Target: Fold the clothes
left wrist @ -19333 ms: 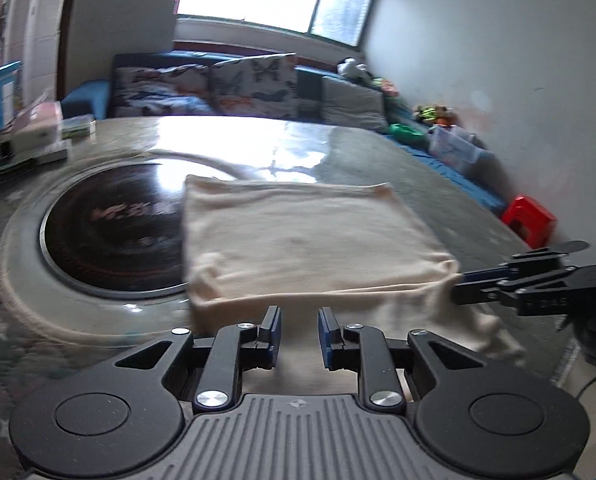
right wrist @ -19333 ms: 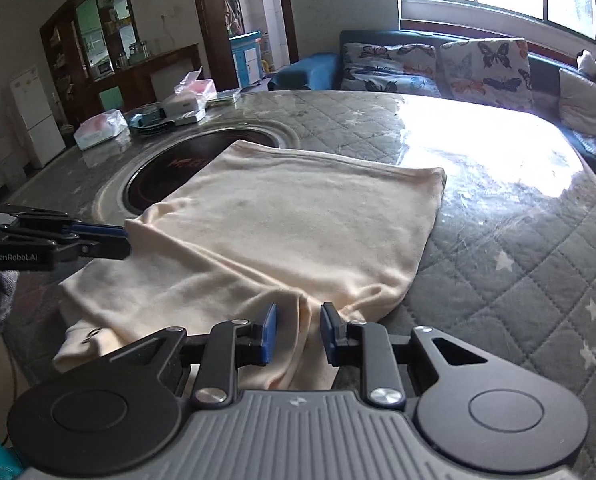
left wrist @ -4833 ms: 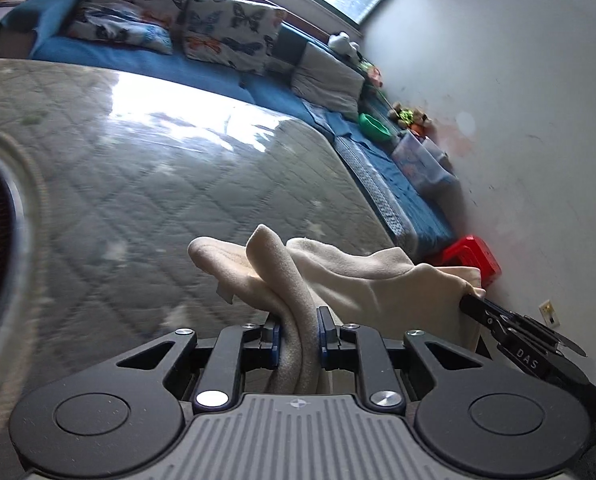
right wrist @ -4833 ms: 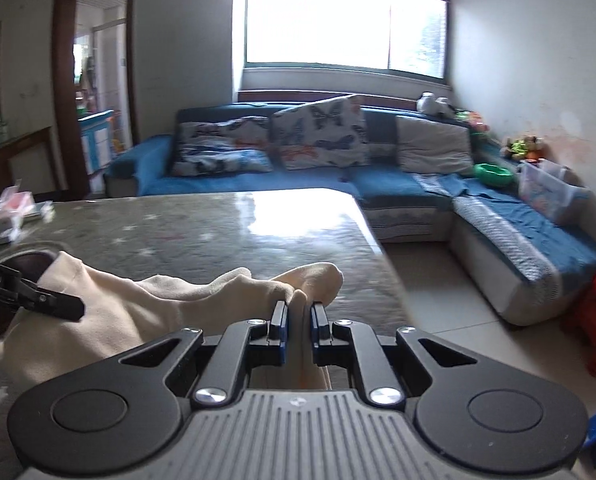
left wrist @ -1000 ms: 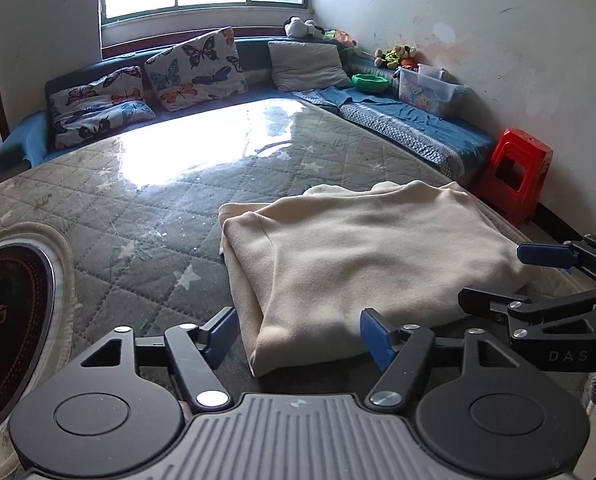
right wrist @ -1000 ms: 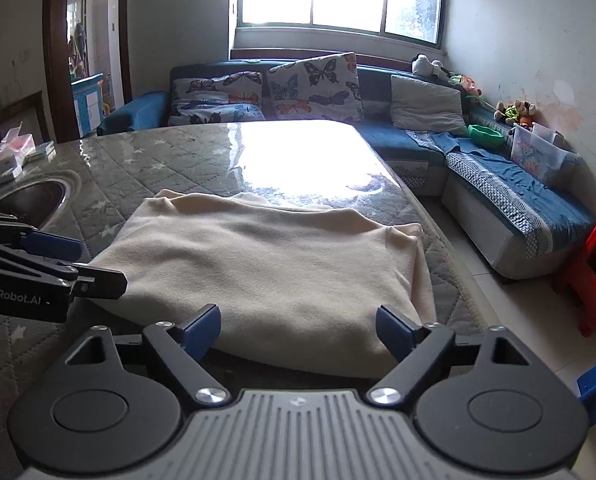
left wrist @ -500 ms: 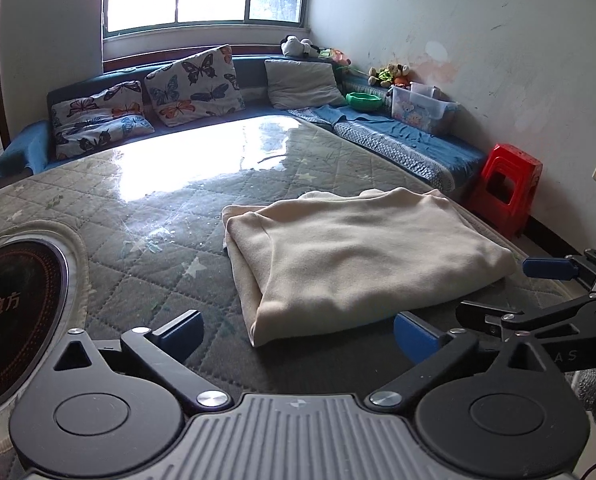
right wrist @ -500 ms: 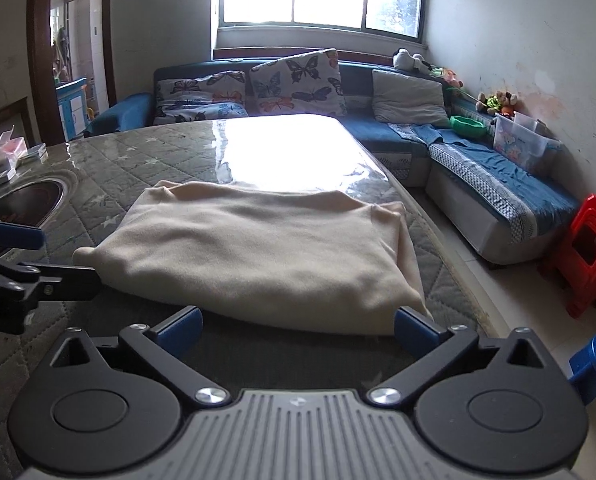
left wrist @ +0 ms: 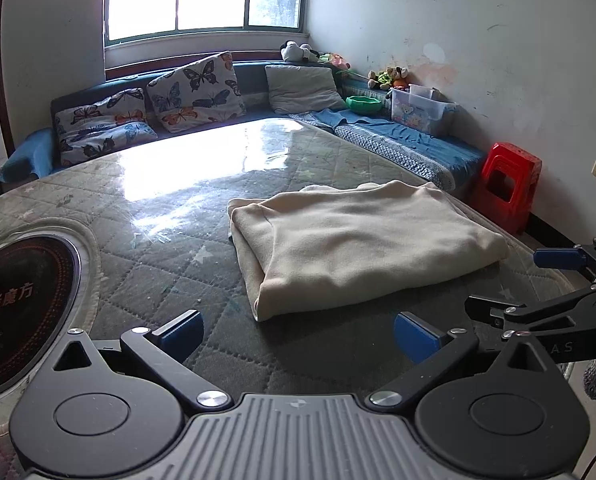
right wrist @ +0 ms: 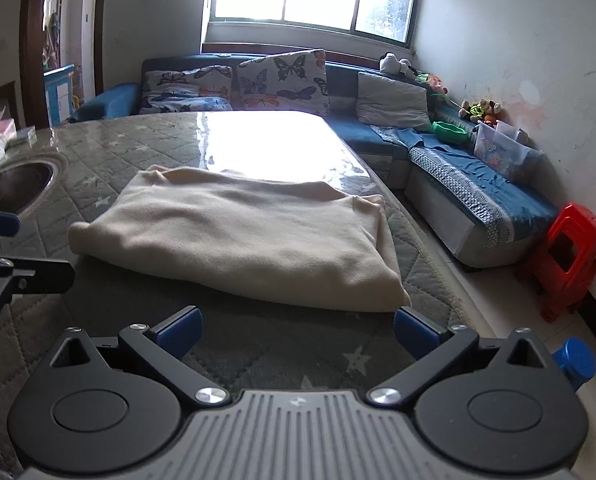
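- Jaws of the left gripper (left wrist: 298, 330) spread wide, blue pads far apart, nothing between them.
- Jaws of the right gripper (right wrist: 295, 328) likewise spread wide and holding nothing.
- Cream garment (left wrist: 358, 246) folded into a thick rectangle, lying flat on the quilted table cover (left wrist: 157, 208), beyond both sets of jaws and touching neither.
- From the left wrist view: near folded edge of the garment just past the gap between the pads, slightly right of centre; right gripper (left wrist: 554, 280) off to the right, near the garment's right-hand corner but apart from it.
- From the right wrist view: garment (right wrist: 241, 236) spanning the width between the pads, its near right corner close above the right pad; left gripper (right wrist: 1, 252) at the left edge, just beside the garment's left corner, only partly in frame.
- Underside layers of the garment hidden; only the stacked edges along one side showing.
- Round dark inset (left wrist: 21, 308) in the table cut off at the left edge, its lettering hard to read.
- Grey glove at the lower right of the left wrist view, mostly cropped.
- Garment surface soft and fleecy, plain cream, a few shallow wrinkles, far edge a little uneven with a small bump of cloth.
- Blue sofa (right wrist: 458, 168) with butterfly cushions (right wrist: 281, 80) behind the table, red stool (right wrist: 570, 260) on the floor to the right.
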The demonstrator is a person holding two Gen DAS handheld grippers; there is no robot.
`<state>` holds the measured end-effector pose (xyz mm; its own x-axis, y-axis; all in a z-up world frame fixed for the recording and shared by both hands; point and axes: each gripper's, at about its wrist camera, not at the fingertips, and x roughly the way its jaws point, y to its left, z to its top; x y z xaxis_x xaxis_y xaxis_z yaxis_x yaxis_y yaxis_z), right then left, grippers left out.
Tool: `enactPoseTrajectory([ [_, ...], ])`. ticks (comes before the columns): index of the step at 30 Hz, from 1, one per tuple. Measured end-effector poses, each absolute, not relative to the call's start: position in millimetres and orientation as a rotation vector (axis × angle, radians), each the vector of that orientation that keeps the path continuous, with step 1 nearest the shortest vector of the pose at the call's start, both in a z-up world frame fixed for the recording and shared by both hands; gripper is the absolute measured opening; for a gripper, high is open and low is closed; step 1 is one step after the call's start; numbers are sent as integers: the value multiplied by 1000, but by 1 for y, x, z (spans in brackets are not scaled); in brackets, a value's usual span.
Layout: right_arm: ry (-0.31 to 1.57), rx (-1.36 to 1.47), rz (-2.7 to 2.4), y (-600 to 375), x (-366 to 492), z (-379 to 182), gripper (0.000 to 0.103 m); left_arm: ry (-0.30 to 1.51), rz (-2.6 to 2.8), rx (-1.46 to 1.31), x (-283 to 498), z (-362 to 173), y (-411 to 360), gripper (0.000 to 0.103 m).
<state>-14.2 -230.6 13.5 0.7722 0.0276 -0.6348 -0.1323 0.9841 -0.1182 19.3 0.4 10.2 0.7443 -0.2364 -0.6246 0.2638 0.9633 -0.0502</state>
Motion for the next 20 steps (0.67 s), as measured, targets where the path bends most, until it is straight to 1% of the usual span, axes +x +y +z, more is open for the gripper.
enactPoseTrajectory([
  [8, 698, -105, 51, -234, -18, 14, 103, 667, -283, 36, 16, 11, 3, 103],
  [20, 701, -115, 40, -228, -18, 10, 103, 673, -294, 37, 16, 8, 1, 103],
])
